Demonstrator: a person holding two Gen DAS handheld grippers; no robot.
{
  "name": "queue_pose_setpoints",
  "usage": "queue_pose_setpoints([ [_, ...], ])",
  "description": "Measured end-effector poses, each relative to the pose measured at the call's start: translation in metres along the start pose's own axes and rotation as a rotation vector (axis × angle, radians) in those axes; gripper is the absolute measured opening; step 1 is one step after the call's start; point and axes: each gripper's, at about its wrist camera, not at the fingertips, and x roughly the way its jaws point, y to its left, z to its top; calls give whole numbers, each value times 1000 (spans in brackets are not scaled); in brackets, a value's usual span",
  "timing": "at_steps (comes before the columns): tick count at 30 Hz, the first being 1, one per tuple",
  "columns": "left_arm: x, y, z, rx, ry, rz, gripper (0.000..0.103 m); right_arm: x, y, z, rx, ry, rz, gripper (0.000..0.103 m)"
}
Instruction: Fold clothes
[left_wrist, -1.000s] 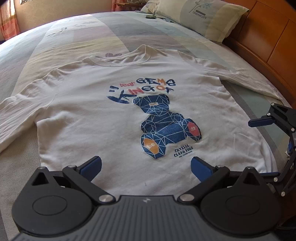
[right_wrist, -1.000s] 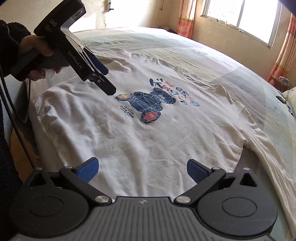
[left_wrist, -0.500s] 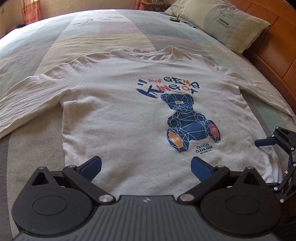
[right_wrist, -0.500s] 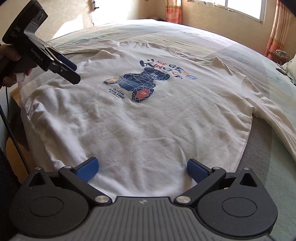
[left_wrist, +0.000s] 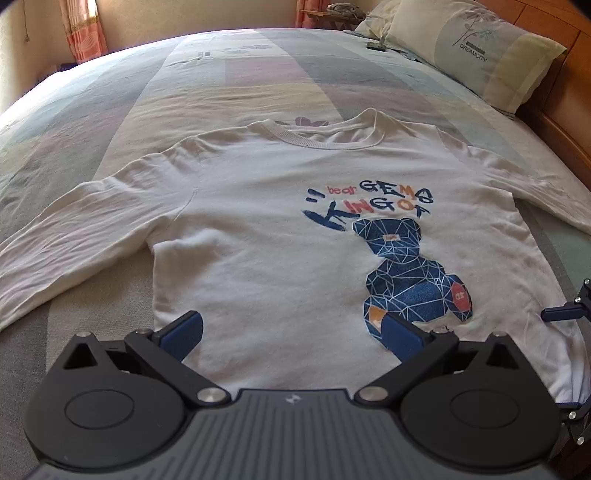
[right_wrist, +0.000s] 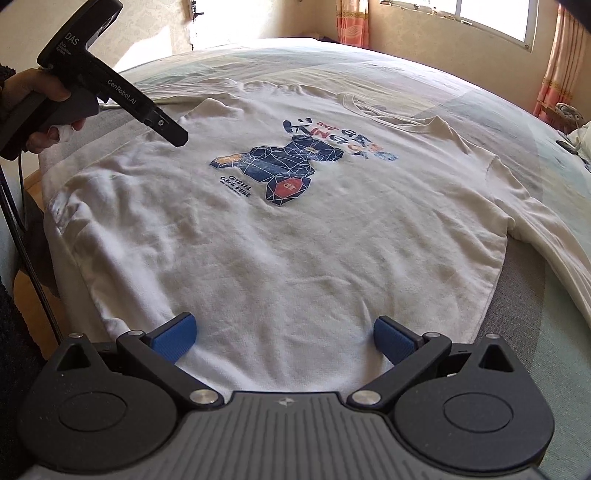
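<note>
Sweatshirt (left_wrist: 280, 236) flat on bed (left_wrist: 258, 74); pillow (left_wrist: 480, 48) behind, right; claws over hem.

A white long-sleeved sweatshirt (left_wrist: 280, 236) lies flat and face up on a bed (left_wrist: 229, 74), both sleeves spread out to the sides. Its front carries a blue geometric bear print (right_wrist: 284, 162) with colourful lettering above it. The fabric is lightly creased, its hem toward the bed's near edge.

A: What fills the room?
B: A bed (left_wrist: 258, 85) with pastel patchwork sheet, pillow (left_wrist: 476, 48) upper right against a wooden headboard (left_wrist: 554, 122).
A: Light?
B: Sun through a window (right_wrist: 491, 18) upper right, orange curtains (right_wrist: 557, 70) beside it.
</note>
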Motion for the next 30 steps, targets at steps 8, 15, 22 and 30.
queue_pose_setpoints([
  [8,35,-24,-9,-19,48,-34,102,-2,-9,14,59,56,3,103],
  [15,30,-19,-9,-62,54,-54,102,-28,-91,36,306,-57,-153,103],
  [22,28,-23,-15,-53,48,-38,102,-21,-195,36,558,-19,-554,103],
  [30,26,-24,-18,-66,48,-19,102,-4,-255,27,742,36,-681,103],
])
